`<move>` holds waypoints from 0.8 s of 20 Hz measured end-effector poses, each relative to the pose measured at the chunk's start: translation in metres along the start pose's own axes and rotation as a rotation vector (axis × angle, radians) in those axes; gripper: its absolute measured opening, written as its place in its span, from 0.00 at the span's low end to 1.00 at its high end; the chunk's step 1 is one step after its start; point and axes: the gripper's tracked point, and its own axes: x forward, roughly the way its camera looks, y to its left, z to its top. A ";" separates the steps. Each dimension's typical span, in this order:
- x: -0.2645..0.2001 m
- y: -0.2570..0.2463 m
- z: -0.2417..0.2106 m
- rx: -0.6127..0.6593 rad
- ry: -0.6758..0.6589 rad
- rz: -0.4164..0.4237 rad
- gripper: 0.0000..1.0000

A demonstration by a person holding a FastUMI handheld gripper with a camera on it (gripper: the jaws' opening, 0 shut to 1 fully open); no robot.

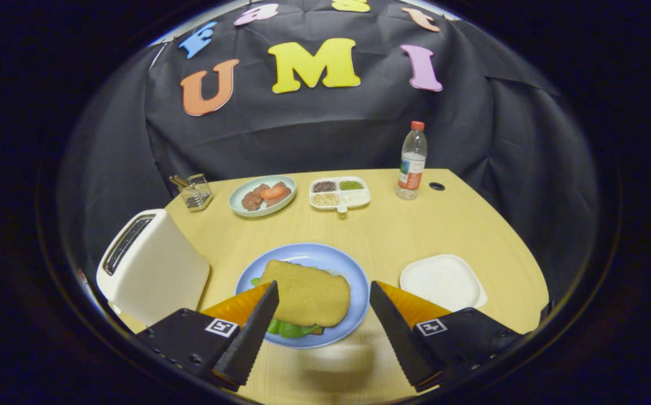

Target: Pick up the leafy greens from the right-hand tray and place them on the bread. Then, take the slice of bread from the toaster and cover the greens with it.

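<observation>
Gripper view showed your gripper spread wide with nothing held, its fingers either side of the blue plate. On that plate a slice of bread lay over the leafy greens, whose edges peeked out at the near side. You had the toaster to the left and an empty white tray to the right on the tabletop. Beyond sat a plate of meat, a divided dish and a bottle.
</observation>
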 end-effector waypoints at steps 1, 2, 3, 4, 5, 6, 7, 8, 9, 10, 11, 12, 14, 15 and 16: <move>-0.010 -0.001 0.007 0.000 -0.028 -0.001 0.98; -0.022 -0.002 0.012 -0.004 -0.058 -0.005 0.97; -0.034 -0.003 0.018 -0.010 -0.087 -0.011 0.97; -0.046 -0.004 0.022 -0.019 -0.112 -0.018 0.97; -0.057 -0.005 0.026 -0.026 -0.138 -0.029 0.97; -0.069 -0.009 0.029 -0.030 -0.165 -0.044 0.97; -0.081 -0.010 0.034 -0.031 -0.193 -0.048 0.97; -0.092 -0.009 0.037 -0.030 -0.221 -0.045 0.97; -0.104 -0.009 0.041 -0.028 -0.249 -0.045 0.97; -0.116 -0.011 0.044 -0.025 -0.271 -0.041 0.97; -0.127 -0.012 0.046 -0.024 -0.289 -0.044 0.97; -0.137 -0.014 0.048 -0.025 -0.304 -0.043 0.97; -0.156 -0.014 0.050 -0.019 -0.326 -0.031 0.97; -0.165 -0.015 0.053 -0.020 -0.339 -0.034 0.97; -0.174 -0.018 0.055 -0.023 -0.354 -0.037 0.97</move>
